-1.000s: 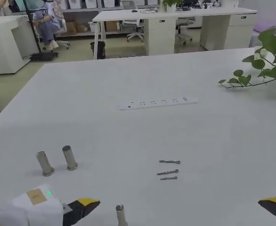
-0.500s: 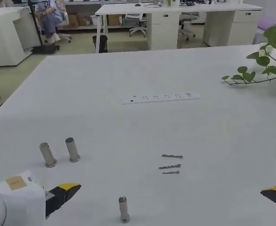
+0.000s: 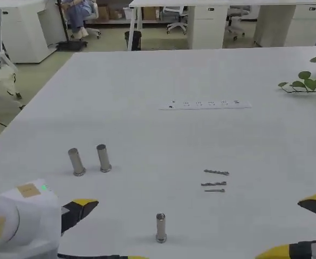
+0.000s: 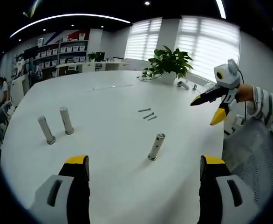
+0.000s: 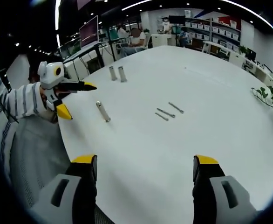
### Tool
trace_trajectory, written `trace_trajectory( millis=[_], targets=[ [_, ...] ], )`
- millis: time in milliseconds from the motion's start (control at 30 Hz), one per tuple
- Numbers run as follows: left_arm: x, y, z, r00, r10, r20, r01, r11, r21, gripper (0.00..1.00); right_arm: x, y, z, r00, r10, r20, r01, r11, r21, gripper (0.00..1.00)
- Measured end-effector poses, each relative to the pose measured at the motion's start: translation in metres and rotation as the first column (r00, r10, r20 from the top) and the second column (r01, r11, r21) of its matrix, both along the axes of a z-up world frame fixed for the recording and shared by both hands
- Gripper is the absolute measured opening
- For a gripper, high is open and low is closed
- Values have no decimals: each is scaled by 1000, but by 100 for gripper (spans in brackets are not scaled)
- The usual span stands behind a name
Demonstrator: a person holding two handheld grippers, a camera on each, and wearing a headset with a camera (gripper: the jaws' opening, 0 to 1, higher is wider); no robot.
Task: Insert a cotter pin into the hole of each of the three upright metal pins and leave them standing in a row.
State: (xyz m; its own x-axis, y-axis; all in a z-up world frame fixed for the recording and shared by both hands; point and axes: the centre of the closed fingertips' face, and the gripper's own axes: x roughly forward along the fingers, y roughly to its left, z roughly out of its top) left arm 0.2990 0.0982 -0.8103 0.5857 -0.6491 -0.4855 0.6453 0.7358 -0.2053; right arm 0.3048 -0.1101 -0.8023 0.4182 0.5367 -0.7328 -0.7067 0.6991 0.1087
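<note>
Two metal pins (image 3: 76,162) (image 3: 103,158) stand upright side by side at the left of the white table. A third pin (image 3: 160,227) stands alone nearer the front edge, also upright (image 4: 155,146) (image 5: 102,112). Three cotter pins (image 3: 214,181) lie in a loose stack right of centre, flat on the table (image 4: 147,113) (image 5: 168,111). My left gripper (image 3: 101,233) (image 4: 143,164) is open and empty, low at the front left, short of the lone pin. My right gripper (image 3: 287,226) (image 5: 145,161) is open and empty at the front right, below the cotter pins.
A white power strip (image 3: 205,104) lies across the table's middle farther back. A leafy plant (image 3: 308,81) reaches in at the far right. Desks, chairs and a seated person (image 3: 81,13) are beyond the table's far edge.
The head camera has shifted, so everything sits further right and higher. More of both grippers shows at the bottom edge. Pins and cotter pins have not moved.
</note>
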Motion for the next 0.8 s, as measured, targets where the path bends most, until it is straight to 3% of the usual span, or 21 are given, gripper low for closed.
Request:
trace_trajectory(
  millis=[167, 300, 400, 500, 667, 800],
  targets=[
    [-4, 4, -1, 1000, 19, -16, -19, 1000, -16, 99, 12, 9, -2, 997, 80, 0, -80, 996, -39, 83],
    [-8, 6, -3, 999, 36, -34, -37, 999, -22, 99, 19, 16, 1, 995, 100, -15, -100, 995, -19, 78],
    [-11, 9, -5, 998, 49, -30, -50, 999, -4, 99, 26, 22, 2, 992, 125, -9, -125, 992, -19, 76],
    [-14, 10, -5, 998, 59, -39, -59, 998, -15, 99, 33, 24, -1, 985, 171, -6, -171, 983, -69, 75],
    [-19, 14, -9, 997, 62, -45, -63, 998, -6, 99, 41, 36, 0, 975, 222, -23, -223, 973, -57, 69],
    [-22, 13, -10, 996, 61, -64, -62, 998, -18, 99, 50, 40, -8, 959, 283, -25, -284, 953, -107, 64]
  ],
)
